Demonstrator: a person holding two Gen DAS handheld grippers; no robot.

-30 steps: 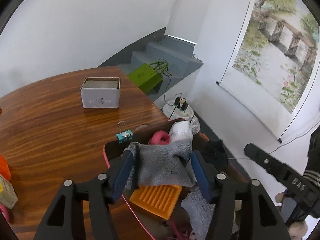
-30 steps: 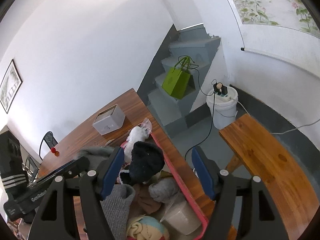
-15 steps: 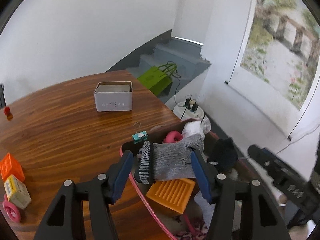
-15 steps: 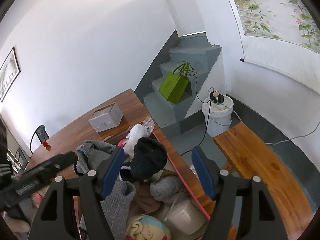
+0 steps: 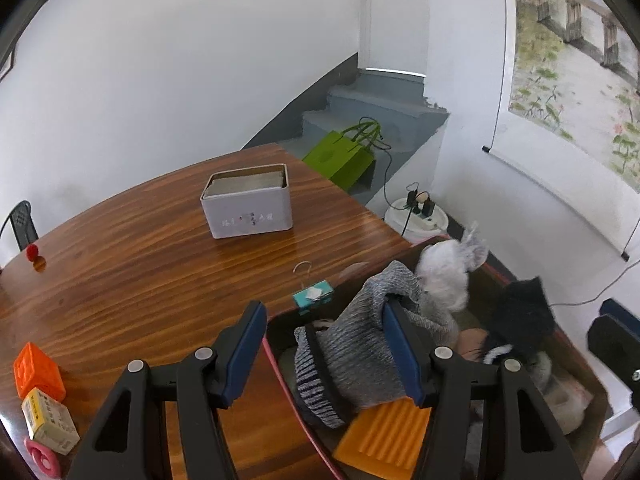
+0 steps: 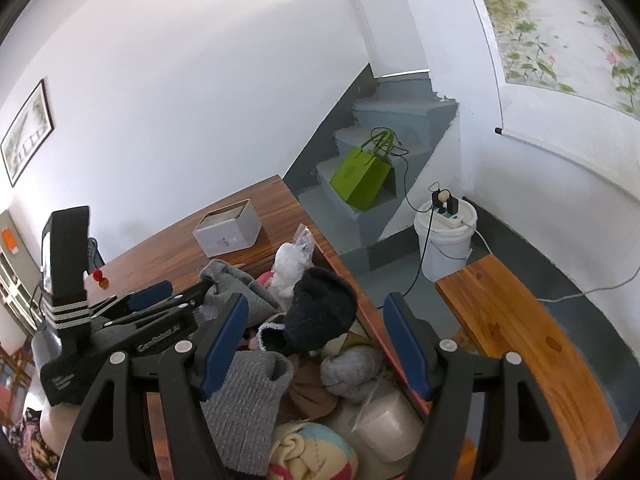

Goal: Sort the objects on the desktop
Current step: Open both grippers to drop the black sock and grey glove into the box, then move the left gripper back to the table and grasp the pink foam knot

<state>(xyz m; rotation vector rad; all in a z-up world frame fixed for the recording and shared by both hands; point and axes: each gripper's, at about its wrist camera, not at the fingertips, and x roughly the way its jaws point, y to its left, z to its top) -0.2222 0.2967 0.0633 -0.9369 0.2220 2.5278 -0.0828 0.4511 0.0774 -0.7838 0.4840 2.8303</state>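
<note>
My left gripper (image 5: 324,350) is open over the near left corner of a dark box with a pink rim (image 5: 280,364). A grey ribbed sock (image 5: 356,344) lies in the box, draped over the right finger (image 5: 400,348). From the right wrist view the left gripper (image 6: 180,294) shows side-on, with the sock (image 6: 228,280) at its tips. My right gripper (image 6: 316,340) is open above the box's rim (image 6: 348,284). A black woolly piece (image 6: 320,312) sits below, between its fingers. On the table stand an orange cube (image 5: 38,372), a small yellowish carton (image 5: 50,426) and a pink ring (image 5: 40,456).
A white tin (image 5: 248,208) stands mid-table, and a teal binder clip (image 5: 313,295) sits by the box's far wall. An orange ribbed piece (image 5: 384,436) and a white bag (image 5: 448,268) lie in the box. A wooden bench (image 6: 520,340), bucket (image 6: 444,236) and green bag (image 6: 362,178) are beyond.
The left gripper has swung left toward the table. The grey sock, earlier spanning both fingers, now hangs over the right finger only. The right gripper has barely moved.
</note>
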